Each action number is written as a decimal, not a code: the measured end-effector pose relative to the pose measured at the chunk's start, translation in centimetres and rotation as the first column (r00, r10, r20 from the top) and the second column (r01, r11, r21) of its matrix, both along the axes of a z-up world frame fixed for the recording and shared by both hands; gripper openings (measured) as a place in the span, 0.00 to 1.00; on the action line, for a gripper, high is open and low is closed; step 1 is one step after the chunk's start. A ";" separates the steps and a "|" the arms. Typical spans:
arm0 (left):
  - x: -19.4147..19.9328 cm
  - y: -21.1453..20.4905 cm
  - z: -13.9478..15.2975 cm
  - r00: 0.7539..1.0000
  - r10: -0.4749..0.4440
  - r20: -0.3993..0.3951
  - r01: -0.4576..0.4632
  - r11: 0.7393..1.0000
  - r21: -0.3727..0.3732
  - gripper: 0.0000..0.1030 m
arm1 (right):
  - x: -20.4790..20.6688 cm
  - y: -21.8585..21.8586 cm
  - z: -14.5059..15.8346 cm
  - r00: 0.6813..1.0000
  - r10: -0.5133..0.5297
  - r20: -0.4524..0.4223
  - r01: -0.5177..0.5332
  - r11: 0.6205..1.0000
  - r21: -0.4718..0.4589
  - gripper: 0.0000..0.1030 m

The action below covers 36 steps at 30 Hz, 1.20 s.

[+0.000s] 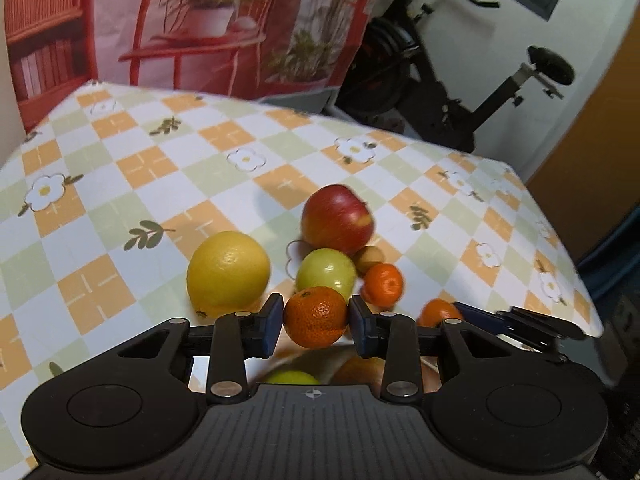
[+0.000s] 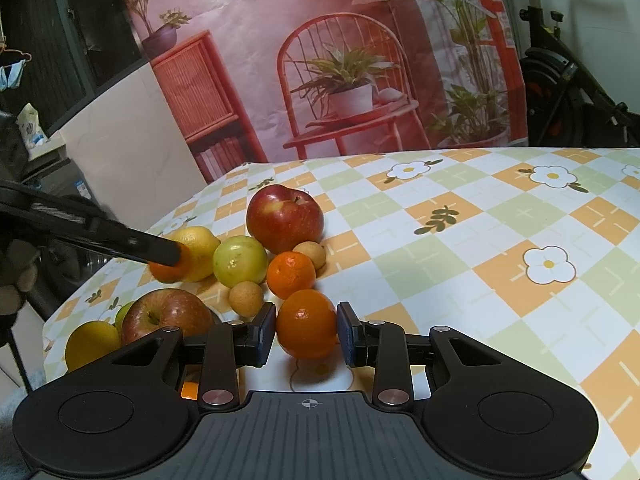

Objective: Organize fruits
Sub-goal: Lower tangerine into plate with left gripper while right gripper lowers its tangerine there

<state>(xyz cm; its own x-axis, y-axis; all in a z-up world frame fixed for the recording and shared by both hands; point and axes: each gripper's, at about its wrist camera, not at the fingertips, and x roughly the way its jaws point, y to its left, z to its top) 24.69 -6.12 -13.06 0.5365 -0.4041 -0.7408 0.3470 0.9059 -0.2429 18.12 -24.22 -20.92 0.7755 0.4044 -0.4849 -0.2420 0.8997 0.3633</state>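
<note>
**Gripper state.** The left gripper (image 1: 316, 320) has its jaws narrowly apart with a mandarin (image 1: 316, 316) between them. One pad meets the peel. Contact at the other cannot be confirmed, so the hold is uncertain. The right gripper (image 2: 306, 330) is closed on an orange (image 2: 306, 328), with both pads against its sides. Whether this fruit rests on the table (image 2: 500, 216) or is clear of it cannot be told.

**Location of fruit.** The loose pile lies toward the table's left edge. It comprises a red apple (image 2: 284, 218), a green fruit (image 2: 240, 266), a lemon (image 1: 228, 268), a loose mandarin (image 2: 291, 274) and two small brown fruits (image 2: 246, 298). The left gripper's mandarin is just beside the lemon. The orange is at the near side of the pile.

**Hazards.**
- An incomplete grip on the mandarin may let it drop and roll. The left edge is close, and a fall to the floor is likely.
- Round, waxy peel may slip between flat pads if either hand tilts or moves abruptly.
- A finger sweeping through the pile may knock the small brown fruits, which would roll readily.
- The two grippers work near each other and may collide.

**Containers.** No container is positively identified. A second apple (image 2: 168, 314), a yellow fruit (image 2: 92, 340) and a green one are grouped at the near left corner. A dark curved line beside the apple may be a rim, but this cannot be confirmed
</note>
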 end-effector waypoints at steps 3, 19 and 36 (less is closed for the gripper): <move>-1.6 0.5 0.7 1.000 -0.005 0.016 0.005 1.000 -0.017 0.36 | 0.0 0.0 0.0 1.000 0.006 -0.002 -0.006 1.000 0.006 0.29; -11.3 3.8 0.6 0.998 -0.059 -0.002 0.059 0.998 -0.032 0.36 | -4.7 1.4 3.2 0.999 0.040 0.031 -0.039 0.999 -0.023 0.29; -14.4 3.8 -1.6 0.994 -0.092 0.059 0.086 0.991 0.099 0.37 | -8.9 4.8 5.0 0.990 0.143 -0.003 -0.143 0.987 -0.075 0.29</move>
<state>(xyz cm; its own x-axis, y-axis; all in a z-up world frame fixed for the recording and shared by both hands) 10.32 -2.29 -14.68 0.5483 -0.3809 -0.7445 0.4395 0.8886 -0.1310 9.26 -19.40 -15.91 0.7137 0.4738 -0.5159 -0.3712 0.8804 0.2952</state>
